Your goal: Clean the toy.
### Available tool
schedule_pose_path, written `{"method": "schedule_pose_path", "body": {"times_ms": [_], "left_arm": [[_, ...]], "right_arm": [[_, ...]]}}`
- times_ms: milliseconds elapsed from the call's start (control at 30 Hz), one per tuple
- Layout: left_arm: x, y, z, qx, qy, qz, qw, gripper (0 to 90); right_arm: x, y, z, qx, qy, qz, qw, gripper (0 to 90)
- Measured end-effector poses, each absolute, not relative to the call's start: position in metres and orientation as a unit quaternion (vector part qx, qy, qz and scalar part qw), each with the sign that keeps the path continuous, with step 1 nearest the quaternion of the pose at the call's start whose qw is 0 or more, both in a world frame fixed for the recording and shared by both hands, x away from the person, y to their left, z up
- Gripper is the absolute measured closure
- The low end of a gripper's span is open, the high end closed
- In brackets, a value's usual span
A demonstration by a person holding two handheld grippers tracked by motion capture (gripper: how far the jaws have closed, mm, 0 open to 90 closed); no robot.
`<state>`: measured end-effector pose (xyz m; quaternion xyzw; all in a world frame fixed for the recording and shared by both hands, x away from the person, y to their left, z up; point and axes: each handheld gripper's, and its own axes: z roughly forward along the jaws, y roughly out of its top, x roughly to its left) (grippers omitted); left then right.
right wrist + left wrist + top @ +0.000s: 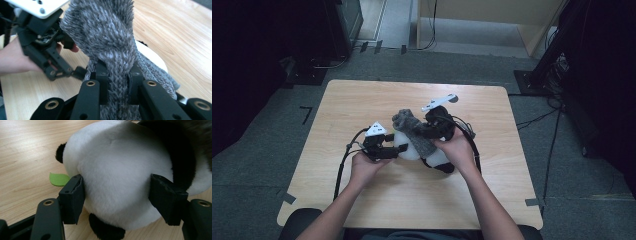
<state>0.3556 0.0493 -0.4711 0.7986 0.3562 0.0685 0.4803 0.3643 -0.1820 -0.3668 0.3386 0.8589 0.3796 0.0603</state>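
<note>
A soft toy panda [412,148] sits near the middle of the wooden counter [362,100]. A fuzzy grey knitted piece [412,129], maybe a small scarf or sock, lies over the panda's top.

The left claw [398,150] comes in from about 9 o'clock. Its two black jaws press on the panda's round white body, one on each side, so it is pinching the panda. In the left gripper view the fur dents in a little where the jaws [117,195] squeeze. This grip probably keeps the toy from sliding or tipping while the other hand works.

The right claw [424,131] sits at the panda's 2 o'clock side. In the right gripper view its jaws are pressed tight on the grey knitted piece [110,50], with the fuzzy band bunched up between them. The rest of the knit rises past the jaws and hangs over the white fur. It looks like the person is pulling the knit over the panda, or tugging it off. I cannot tell which.

A little green leaf [59,179] lies flat on the counter just beside the panda, at 9 o'clock in the left gripper view. One black paw [106,230] pokes out under the white body, touching the wood.

Both hands stay close together, so one can hold and one can pull.
</note>
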Motion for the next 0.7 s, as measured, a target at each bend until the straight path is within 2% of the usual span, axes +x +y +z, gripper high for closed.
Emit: {"method": "schedule_pose_path", "body": {"times_ms": [200, 400, 700], "left_arm": [[0.355, 0.049, -0.471, 0.799, 0.356, 0.07, 0.479, 31.8], [0.356, 0.049, -0.472, 0.8, 0.357, 0.068, 0.478, 31.6], [0.355, 0.048, -0.472, 0.8, 0.355, 0.07, 0.478, 31.5]], "right_arm": [[0.382, -0.163, -0.378, 0.342, 0.864, 0.367, 0.044, 77.5], [0.384, -0.147, -0.39, 0.333, 0.878, 0.34, 0.049, 77.3], [0.378, -0.154, -0.389, 0.338, 0.879, 0.334, 0.046, 77.1]]}}
